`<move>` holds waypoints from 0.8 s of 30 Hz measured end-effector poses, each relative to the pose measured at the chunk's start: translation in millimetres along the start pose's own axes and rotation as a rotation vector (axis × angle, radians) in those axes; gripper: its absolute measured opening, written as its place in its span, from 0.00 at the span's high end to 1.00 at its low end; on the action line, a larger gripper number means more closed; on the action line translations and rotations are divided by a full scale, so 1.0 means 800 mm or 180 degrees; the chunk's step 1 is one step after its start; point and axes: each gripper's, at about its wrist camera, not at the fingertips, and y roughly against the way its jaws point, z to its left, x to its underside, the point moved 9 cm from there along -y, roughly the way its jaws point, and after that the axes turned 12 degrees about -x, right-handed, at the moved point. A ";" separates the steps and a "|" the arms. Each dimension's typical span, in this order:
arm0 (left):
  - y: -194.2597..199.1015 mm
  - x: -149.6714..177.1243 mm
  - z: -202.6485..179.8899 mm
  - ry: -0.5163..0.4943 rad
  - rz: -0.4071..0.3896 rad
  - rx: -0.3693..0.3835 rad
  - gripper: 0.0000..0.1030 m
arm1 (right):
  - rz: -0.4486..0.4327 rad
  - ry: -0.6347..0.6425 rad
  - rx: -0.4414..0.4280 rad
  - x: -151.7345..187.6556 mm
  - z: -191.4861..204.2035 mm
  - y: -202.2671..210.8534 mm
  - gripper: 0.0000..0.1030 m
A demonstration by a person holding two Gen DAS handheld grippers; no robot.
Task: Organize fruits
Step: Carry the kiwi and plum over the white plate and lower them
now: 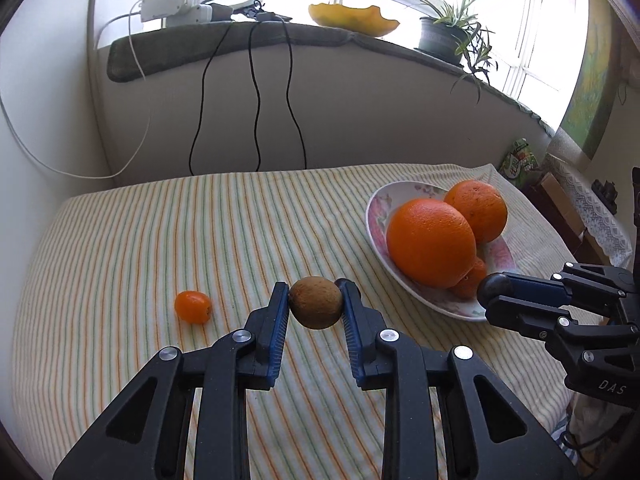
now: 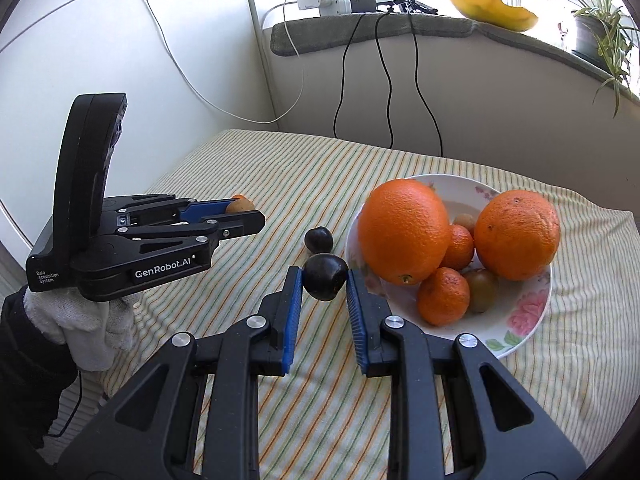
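My left gripper (image 1: 316, 300) is shut on a brown kiwi (image 1: 316, 302), held above the striped cloth; it also shows in the right wrist view (image 2: 244, 210). My right gripper (image 2: 325, 280) is shut on a dark plum (image 2: 325, 282) just left of the floral plate (image 2: 520, 320); it shows in the left wrist view (image 1: 494, 292) at the plate's near edge. The plate (image 1: 378, 208) holds two big oranges (image 1: 432, 242) (image 2: 404, 230), small mandarins (image 2: 443, 296) and kiwis (image 2: 482, 290). A small mandarin (image 1: 193, 306) and a second dark plum (image 2: 319, 239) lie on the cloth.
The striped cloth (image 1: 160, 240) covers the table, which meets walls at the back and left. Black cables (image 1: 256, 92) hang from the windowsill. A snack bag (image 1: 518, 160) and a lace-covered stand (image 1: 588, 208) are at the right.
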 end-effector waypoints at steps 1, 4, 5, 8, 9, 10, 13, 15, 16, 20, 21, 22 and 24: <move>0.002 -0.004 -0.005 -0.0001 -0.0020 0.0028 0.76 | -0.0016 -0.0018 0.0021 0.001 -0.006 0.006 0.77; 0.003 -0.017 -0.022 -0.0033 -0.0073 0.0098 0.76 | -0.0061 -0.0087 0.0096 0.006 -0.025 0.020 0.77; 0.003 -0.021 -0.027 -0.0045 -0.0087 0.0117 0.76 | -0.0077 -0.0117 0.0123 0.009 -0.032 0.028 0.77; 0.000 -0.033 -0.045 -0.0100 -0.0121 0.0162 0.76 | -0.0111 -0.0183 0.0207 0.015 -0.053 0.040 0.77; 0.001 -0.035 -0.051 -0.0114 -0.0133 0.0172 0.76 | -0.0122 -0.0210 0.0233 0.016 -0.061 0.045 0.77; 0.000 -0.038 -0.056 -0.0128 -0.0145 0.0183 0.76 | -0.0129 -0.0238 0.0247 0.018 -0.068 0.047 0.77; -0.005 -0.047 -0.072 -0.0157 -0.0154 0.0226 0.76 | -0.0155 -0.0322 0.0269 0.022 -0.086 0.054 0.77; -0.008 -0.053 -0.080 -0.0176 -0.0161 0.0246 0.76 | -0.0160 -0.0359 0.0281 0.023 -0.096 0.053 0.77; -0.009 -0.056 -0.084 -0.0184 -0.0167 0.0255 0.76 | -0.0161 -0.0372 0.0287 0.024 -0.100 0.054 0.77; -0.017 -0.070 -0.100 -0.0214 -0.0173 0.0284 0.76 | -0.0186 -0.0428 0.0272 0.025 -0.110 0.054 0.77; -0.019 -0.073 -0.103 -0.0223 -0.0171 0.0289 0.76 | -0.0192 -0.0431 0.0271 0.026 -0.112 0.055 0.77; -0.020 -0.075 -0.107 -0.0227 -0.0169 0.0290 0.76 | -0.0196 -0.0437 0.0267 0.026 -0.113 0.055 0.77; -0.025 -0.079 -0.113 -0.0227 -0.0156 0.0311 0.76 | -0.0196 -0.0448 0.0250 0.026 -0.115 0.055 0.77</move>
